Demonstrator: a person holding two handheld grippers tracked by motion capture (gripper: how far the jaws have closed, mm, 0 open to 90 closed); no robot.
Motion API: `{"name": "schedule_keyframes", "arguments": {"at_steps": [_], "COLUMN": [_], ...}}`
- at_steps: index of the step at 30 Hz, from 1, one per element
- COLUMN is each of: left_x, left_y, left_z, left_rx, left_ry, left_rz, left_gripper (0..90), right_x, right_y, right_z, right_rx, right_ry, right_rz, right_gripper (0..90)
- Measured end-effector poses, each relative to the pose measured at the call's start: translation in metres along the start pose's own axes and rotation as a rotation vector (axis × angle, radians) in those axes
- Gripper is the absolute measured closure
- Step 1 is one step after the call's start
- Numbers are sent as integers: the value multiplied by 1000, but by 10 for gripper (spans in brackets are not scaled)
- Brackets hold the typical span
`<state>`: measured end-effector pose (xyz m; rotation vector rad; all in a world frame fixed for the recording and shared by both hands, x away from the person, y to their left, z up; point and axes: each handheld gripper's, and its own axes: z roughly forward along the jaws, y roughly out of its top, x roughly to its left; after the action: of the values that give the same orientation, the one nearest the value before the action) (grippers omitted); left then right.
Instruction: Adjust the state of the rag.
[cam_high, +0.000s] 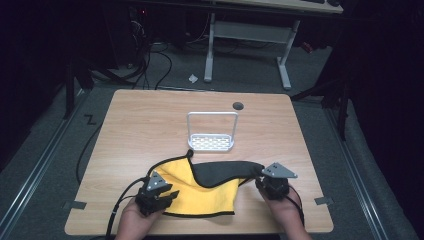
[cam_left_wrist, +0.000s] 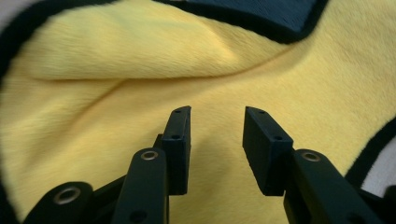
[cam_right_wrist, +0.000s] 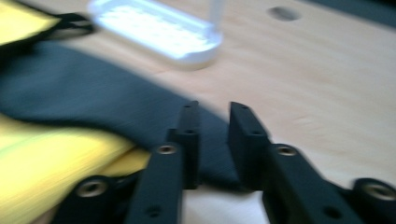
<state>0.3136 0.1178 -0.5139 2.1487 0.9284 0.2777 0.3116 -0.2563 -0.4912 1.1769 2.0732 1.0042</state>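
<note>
A yellow cloth (cam_high: 205, 196) edged in black lies at the table's front, with its dark grey underside (cam_high: 225, 172) folded over the top right. My left gripper (cam_high: 167, 196) is at the cloth's left edge. In the left gripper view the jaws (cam_left_wrist: 217, 116) stand apart over the yellow pile (cam_left_wrist: 140, 60) and the pads press on nothing. My right gripper (cam_high: 260, 176) is at the pointed right end of the grey fold. In the right gripper view the dark cloth (cam_right_wrist: 84, 93) runs in between the narrow-set jaws (cam_right_wrist: 212, 109), which hold its corner.
A white perforated rack (cam_high: 212, 142) with a tall loop handle stands just behind the cloth, and it also appears blurred in the right gripper view (cam_right_wrist: 154, 32). A round cable hole (cam_high: 238, 105) sits near the far edge of the wooden table (cam_high: 145, 130). Beyond the table are desk legs and cables on the floor.
</note>
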Motion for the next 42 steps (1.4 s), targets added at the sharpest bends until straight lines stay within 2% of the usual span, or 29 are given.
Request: {"name": "schedule_keyframes", "arguments": {"at_steps": [1,2,4,5,6,8,11,13,14,15,17,19,20,26,28,29,31,34,37,38,39,40,42], "left_x": [-3,-6,-10,-11,-11,-10,-7,-5,-4,-3,1,6,6,13,14,15,15,14,13,13,13,13,13], "left_y": [0,0,0,0,1,1,0,-1,-2,-2,-4,-5,-5,-5,-5,-4,-3,-3,-3,-3,-3,-2,-1], "left_z": [4,8,15,16,16,16,16,15,15,14,13,11,11,10,11,13,14,15,15,15,15,15,15], "left_rx": [16,32,59,54,58,60,51,46,43,40,36,28,28,25,20,16,12,7,5,6,8,12,21], "left_ry": [-12,-18,-15,-8,-8,-14,-19,-20,-21,-17,-17,-14,-14,-3,-1,3,8,18,18,17,18,18,18], "left_rz": [12,24,49,60,61,56,50,45,41,37,27,5,5,-11,-11,-13,-12,-17,-15,-15,-12,-6,2], "left_gripper": [620,620,619,618,619,629,649,656,676,676,692,714,715,720,720,720,719,713,707,700,698,698,692], "right_x": [6,6,19,23,26,28,33,36,39,39,35,25,25,-15,-25,-26,-26,-23,-12,-3,2,2,9], "right_y": [-3,-3,-9,-10,-11,-8,-4,-4,-6,-6,-6,-12,-12,-23,-22,-21,-16,-15,-18,-22,-26,-26,-32], "right_z": [0,0,6,10,15,28,39,42,47,47,46,40,40,28,30,33,40,35,10,-3,-7,-7,-7], "right_rx": [21,21,70,86,97,105,120,136,161,161,174,181,181,204,198,198,194,177,134,127,141,141,182], "right_ry": [38,38,72,74,70,88,108,110,99,99,100,69,69,-59,-71,-88,-107,-113,-78,-58,-56,-56,-24], "right_rz": [-7,-7,-44,-55,-63,-25,-23,-31,-60,-60,-45,-31,-31,19,41,28,-1,-7,17,14,-6,-6,-20], "right_gripper": [856,856,881,878,859,829,834,852,882,882,891,900,900,900,900,900,900,866,861,873,882,882,900]}}
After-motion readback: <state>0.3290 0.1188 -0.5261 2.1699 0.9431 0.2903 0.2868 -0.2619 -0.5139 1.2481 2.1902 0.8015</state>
